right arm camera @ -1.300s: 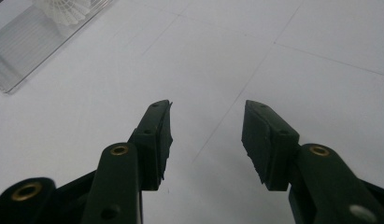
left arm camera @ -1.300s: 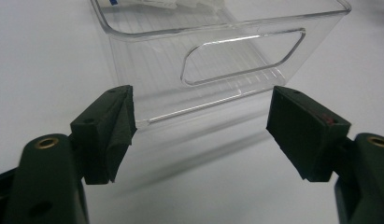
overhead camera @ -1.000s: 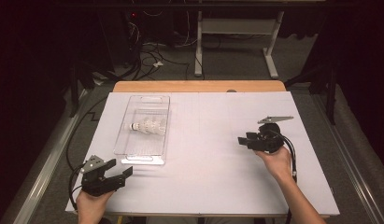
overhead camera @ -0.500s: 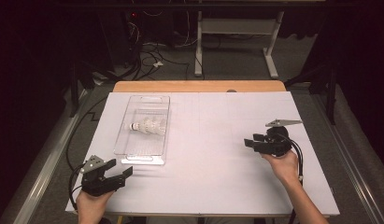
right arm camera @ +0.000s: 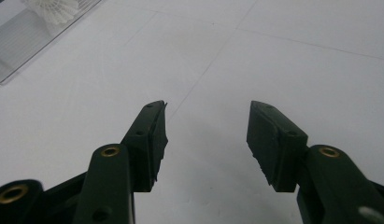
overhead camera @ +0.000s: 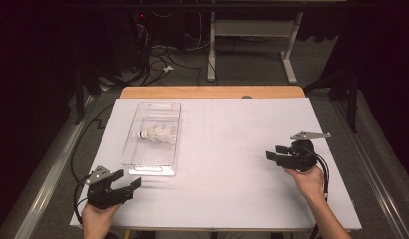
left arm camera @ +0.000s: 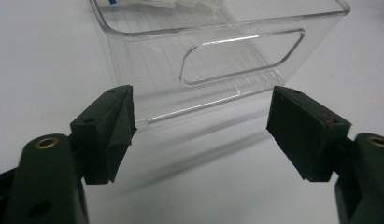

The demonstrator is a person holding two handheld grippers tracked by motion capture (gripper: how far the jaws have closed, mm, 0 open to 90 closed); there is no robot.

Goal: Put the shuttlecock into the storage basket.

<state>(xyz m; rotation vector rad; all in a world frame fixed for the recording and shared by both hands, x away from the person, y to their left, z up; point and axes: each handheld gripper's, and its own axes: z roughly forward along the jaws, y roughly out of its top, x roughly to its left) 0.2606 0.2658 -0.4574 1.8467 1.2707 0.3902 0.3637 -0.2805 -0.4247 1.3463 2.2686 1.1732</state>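
Note:
A clear plastic bin (overhead camera: 137, 130) lies on the left half of the white table and holds white shuttlecocks (overhead camera: 159, 134). My left gripper (overhead camera: 131, 177) rests at the near left corner, open, with its jaws aimed at the bin's near end wall (left arm camera: 241, 56) a short way ahead. Nothing lies between the left gripper (left arm camera: 201, 121) jaws. My right gripper (overhead camera: 271, 152) hovers over the right side of the table, pointing left. The right gripper (right arm camera: 206, 126) is open, its jaws have just been opening a little, and only bare table lies between them. The bin (right arm camera: 21, 42) and a shuttlecock (right arm camera: 54, 9) sit far off at upper left.
A white sheet (overhead camera: 217, 189) covers the tabletop, with a wooden edge (overhead camera: 212, 92) at the back. Beyond it stand a white desk frame (overhead camera: 252, 30) and loose cables (overhead camera: 157, 64) on the floor. Black cables trail from both grippers.
The right hand has drifted a little to the right and toward the near edge, still pointing left. The left hand and the bin have stayed put.

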